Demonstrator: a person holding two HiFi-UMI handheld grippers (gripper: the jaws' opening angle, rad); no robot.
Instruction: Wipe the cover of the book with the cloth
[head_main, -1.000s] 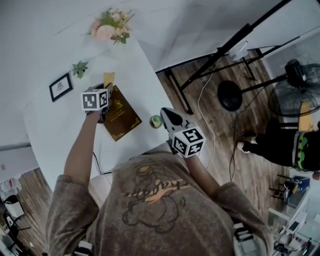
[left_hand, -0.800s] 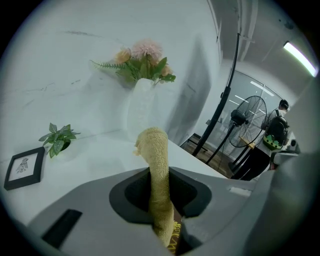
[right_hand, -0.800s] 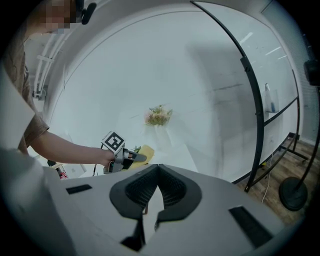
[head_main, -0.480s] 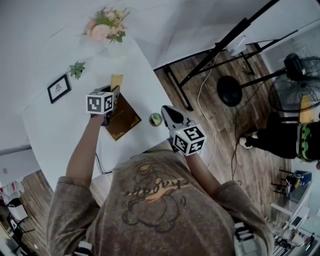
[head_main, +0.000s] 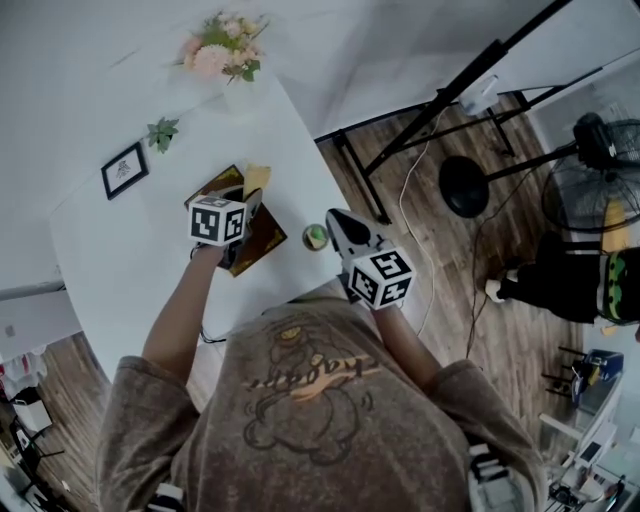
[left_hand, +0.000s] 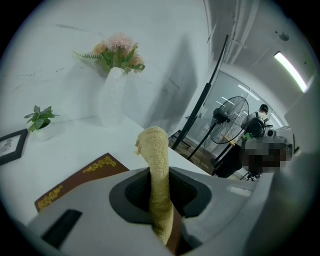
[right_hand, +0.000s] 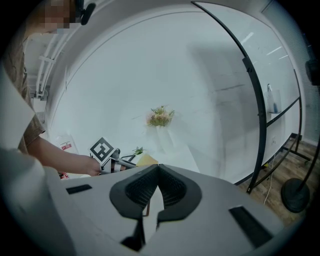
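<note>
A dark brown book with gold print (head_main: 265, 238) lies on the white table (head_main: 120, 260). My left gripper (head_main: 246, 207) hovers over the book's middle, shut on a yellow cloth (head_main: 256, 180) that sticks out past the jaws. In the left gripper view the cloth (left_hand: 154, 165) stands up between the jaws and a corner of the book (left_hand: 75, 181) shows below left. My right gripper (head_main: 344, 232) is held off the table's near right edge, shut with nothing in it. The right gripper view shows its pads meeting at the tips (right_hand: 157, 169), with the left gripper's marker cube (right_hand: 102, 149) beyond.
A vase of pink flowers (head_main: 222, 55) stands at the table's far corner, with a small green plant (head_main: 160, 133) and a framed picture (head_main: 123, 171) to the left. A small green round object (head_main: 316, 237) sits beside the book. Stand legs, cables and a fan (head_main: 590, 190) crowd the wooden floor at the right.
My left gripper has carried the cloth nearer and to the right across the book's cover. The right gripper has barely moved.
</note>
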